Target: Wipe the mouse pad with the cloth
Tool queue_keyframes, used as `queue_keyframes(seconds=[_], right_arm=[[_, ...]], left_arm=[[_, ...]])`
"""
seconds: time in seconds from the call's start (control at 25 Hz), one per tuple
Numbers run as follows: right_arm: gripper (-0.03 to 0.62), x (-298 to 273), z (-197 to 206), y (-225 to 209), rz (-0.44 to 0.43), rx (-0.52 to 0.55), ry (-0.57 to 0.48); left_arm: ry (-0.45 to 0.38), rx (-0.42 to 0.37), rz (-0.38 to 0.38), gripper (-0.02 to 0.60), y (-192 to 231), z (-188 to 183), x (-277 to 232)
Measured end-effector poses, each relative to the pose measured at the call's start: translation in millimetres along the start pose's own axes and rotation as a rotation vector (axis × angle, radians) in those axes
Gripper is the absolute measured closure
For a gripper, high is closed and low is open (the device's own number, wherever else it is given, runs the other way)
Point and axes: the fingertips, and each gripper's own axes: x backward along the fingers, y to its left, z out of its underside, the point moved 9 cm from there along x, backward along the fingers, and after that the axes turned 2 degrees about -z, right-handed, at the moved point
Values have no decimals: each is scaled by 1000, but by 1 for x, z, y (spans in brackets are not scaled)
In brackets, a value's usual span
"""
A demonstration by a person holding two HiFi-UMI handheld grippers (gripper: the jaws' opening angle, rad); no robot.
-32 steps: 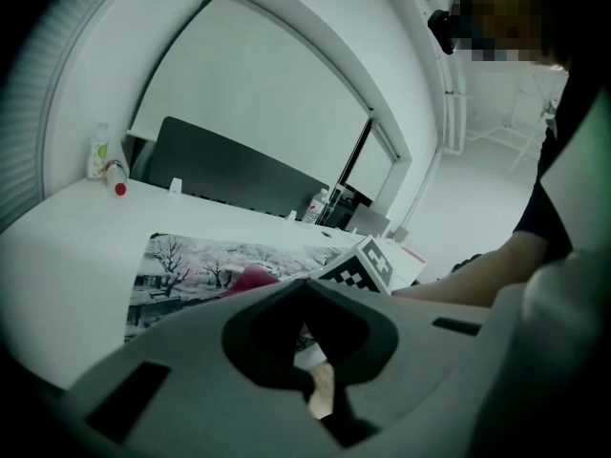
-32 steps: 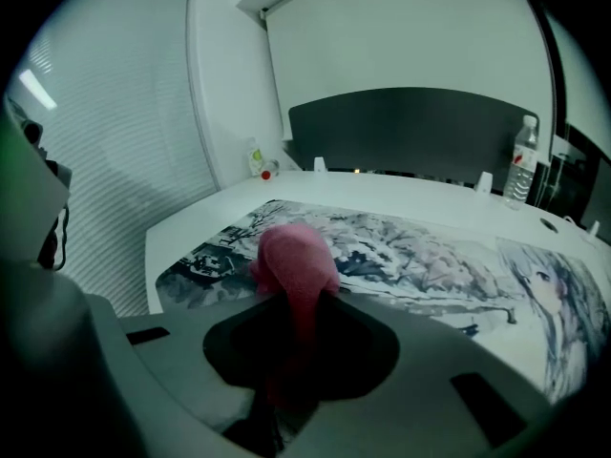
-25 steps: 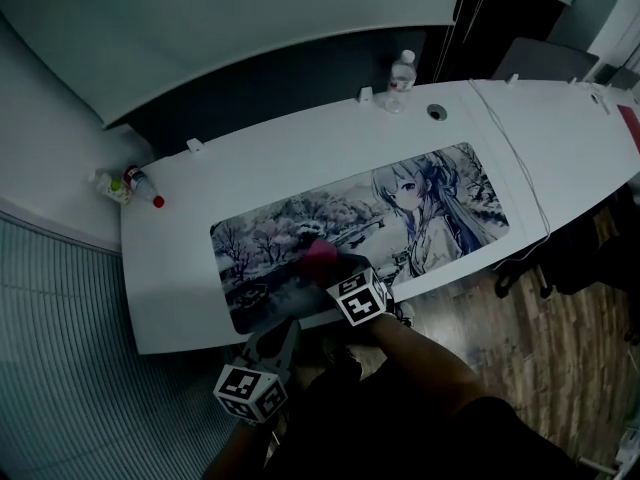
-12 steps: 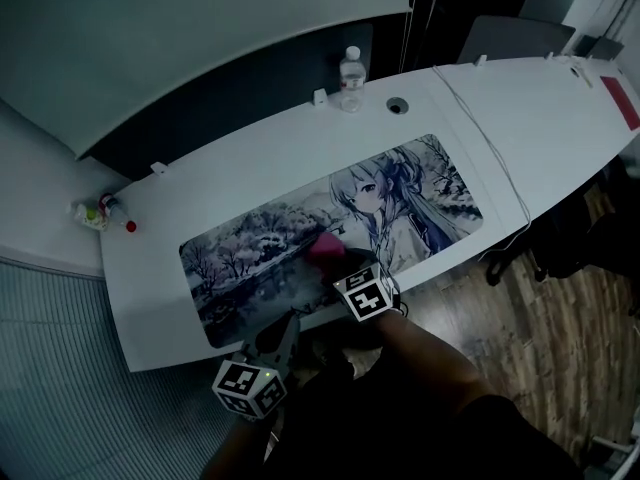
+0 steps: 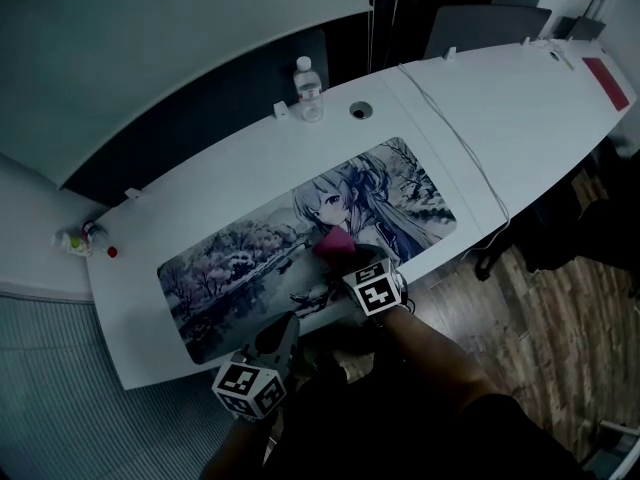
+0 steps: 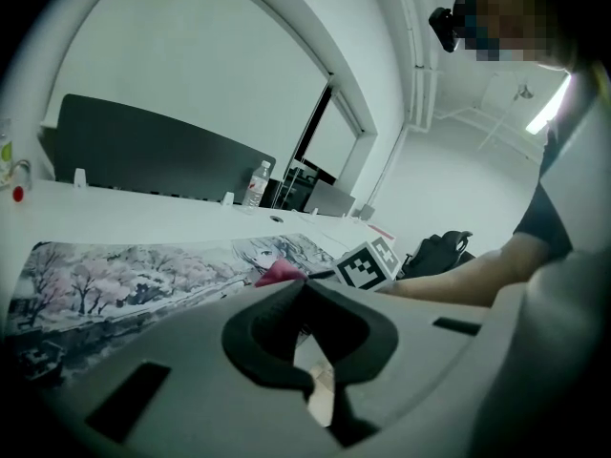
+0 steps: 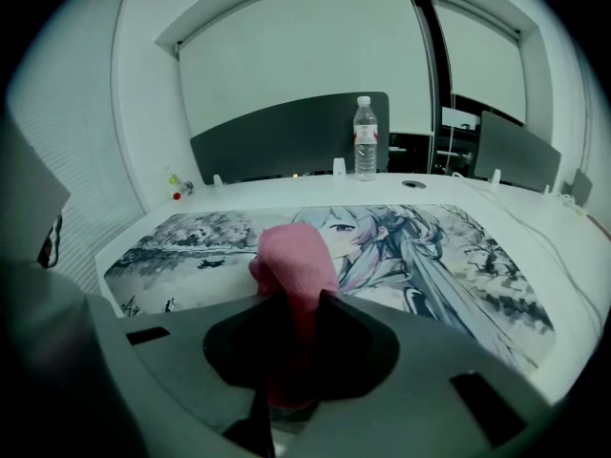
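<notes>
Closest in, the left gripper (image 6: pixel 304 289) hangs at the desk's near edge, jaws pressed together on nothing. Just ahead, the right gripper (image 7: pixel 298 305) clenches the pink cloth (image 7: pixel 291 256). The cloth sits on the mouse pad (image 5: pixel 240 258), about midway along and toward its front edge, right by the printed anime girl. Only the right gripper view shows the cloth running down between the jaws. Only the head view shows a white cable (image 5: pixel 460 143) crossing the desk (image 5: pixel 520 98). At the back stands a water bottle (image 7: pixel 365 139), its label too small to read.
</notes>
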Motion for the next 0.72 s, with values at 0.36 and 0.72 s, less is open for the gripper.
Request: queue_keyframes(seconds=[0.36, 0.72], right_arm=[[511, 20, 6, -52, 35, -39, -10], [511, 45, 17, -117, 102, -77, -14]], left_arm=[[24, -7, 35, 577, -26, -7, -42], [33, -3, 71, 577, -53, -11, -87]])
